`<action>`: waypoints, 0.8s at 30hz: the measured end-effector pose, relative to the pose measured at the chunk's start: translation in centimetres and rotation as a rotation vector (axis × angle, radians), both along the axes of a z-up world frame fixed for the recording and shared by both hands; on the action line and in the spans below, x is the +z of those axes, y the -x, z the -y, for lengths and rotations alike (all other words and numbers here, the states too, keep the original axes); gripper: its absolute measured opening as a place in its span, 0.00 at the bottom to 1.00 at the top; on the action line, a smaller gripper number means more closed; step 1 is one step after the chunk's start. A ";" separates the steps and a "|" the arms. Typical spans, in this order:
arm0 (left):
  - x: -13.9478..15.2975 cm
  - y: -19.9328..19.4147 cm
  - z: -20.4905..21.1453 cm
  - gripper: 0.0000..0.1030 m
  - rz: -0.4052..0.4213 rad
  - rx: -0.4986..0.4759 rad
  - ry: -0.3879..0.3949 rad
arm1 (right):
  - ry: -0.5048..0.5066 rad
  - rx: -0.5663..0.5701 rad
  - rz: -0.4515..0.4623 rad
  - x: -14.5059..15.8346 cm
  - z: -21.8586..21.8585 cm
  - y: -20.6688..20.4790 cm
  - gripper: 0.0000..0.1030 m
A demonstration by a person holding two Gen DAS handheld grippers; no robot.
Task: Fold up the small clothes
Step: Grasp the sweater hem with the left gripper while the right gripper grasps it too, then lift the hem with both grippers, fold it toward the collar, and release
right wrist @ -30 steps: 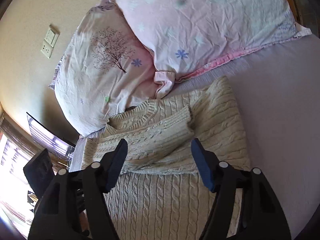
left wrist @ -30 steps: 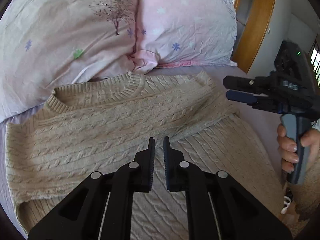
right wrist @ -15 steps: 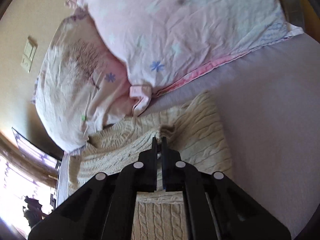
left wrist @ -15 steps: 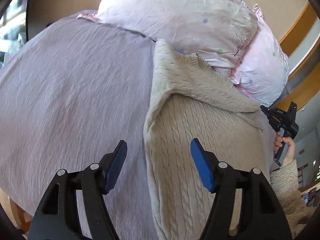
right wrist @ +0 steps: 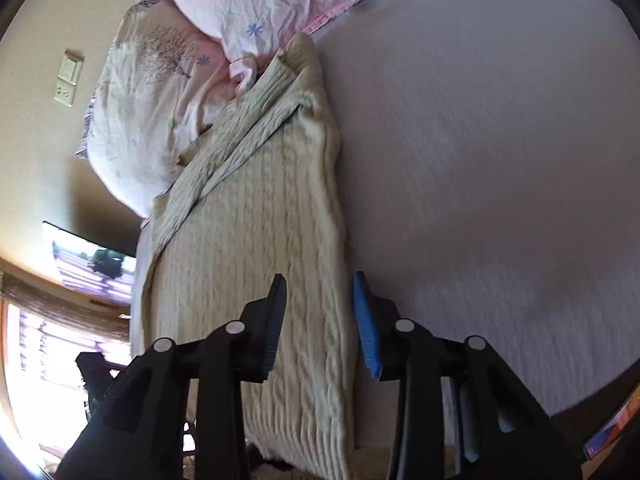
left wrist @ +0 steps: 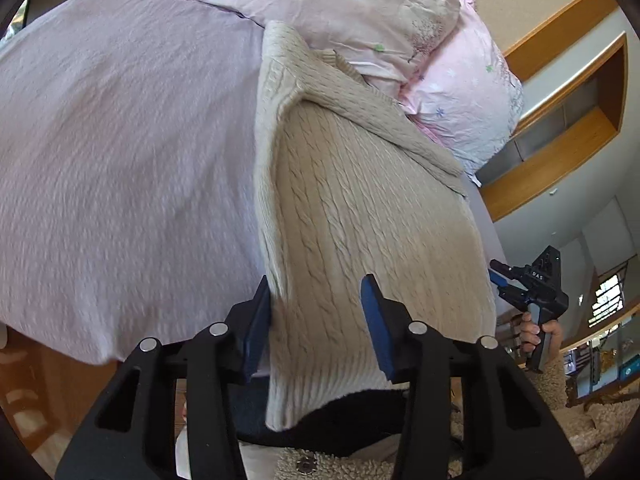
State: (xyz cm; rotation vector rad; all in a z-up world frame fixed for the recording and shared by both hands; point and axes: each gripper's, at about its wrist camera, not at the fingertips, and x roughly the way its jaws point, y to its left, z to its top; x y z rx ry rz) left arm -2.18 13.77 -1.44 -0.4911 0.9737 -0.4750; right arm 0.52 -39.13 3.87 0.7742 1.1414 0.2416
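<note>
Cream cable-knit sweater (left wrist: 360, 208) lies lengthwise on the bed (left wrist: 120, 140), collar at the pillows (left wrist: 360, 12), sleeves folded in; left gripper (left wrist: 316, 320) and right gripper (right wrist: 320, 320), both spread, straddle its hem corners at the bed's near edge, likely to fold upward.

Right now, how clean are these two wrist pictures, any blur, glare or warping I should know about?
Left wrist view: fisheye bends the bed sheet into a dome; the sweater is fairly sharp, the sheet's near edge smeared. Right wrist view: motion blur softens the sweater's knit, and the window at lower left is blown out white.
</note>
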 end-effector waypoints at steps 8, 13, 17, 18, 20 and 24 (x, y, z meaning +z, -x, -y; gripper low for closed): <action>-1.0 2.0 1.6 0.20 -0.043 -0.034 0.107 | -0.199 0.166 0.037 0.1 -3.3 5.3 0.07; 0.6 0.8 2.4 0.06 -0.028 -0.069 0.180 | -0.263 0.133 0.237 4.7 -2.8 3.3 0.07; 5.8 -3.9 1.9 0.06 0.123 -0.037 0.197 | -0.261 0.093 0.386 8.9 -1.8 -2.4 0.07; 7.2 -5.8 1.5 0.06 0.165 -0.013 0.200 | -0.263 0.080 0.419 9.7 -1.8 -4.2 0.07; 9.3 -10.4 0.8 0.06 0.232 0.063 0.212 | -0.268 0.044 0.470 10.7 -1.3 -8.8 0.07; 9.2 -21.1 0.5 0.06 0.202 0.224 0.209 | -0.243 -0.097 0.426 8.5 -0.1 -18.2 0.07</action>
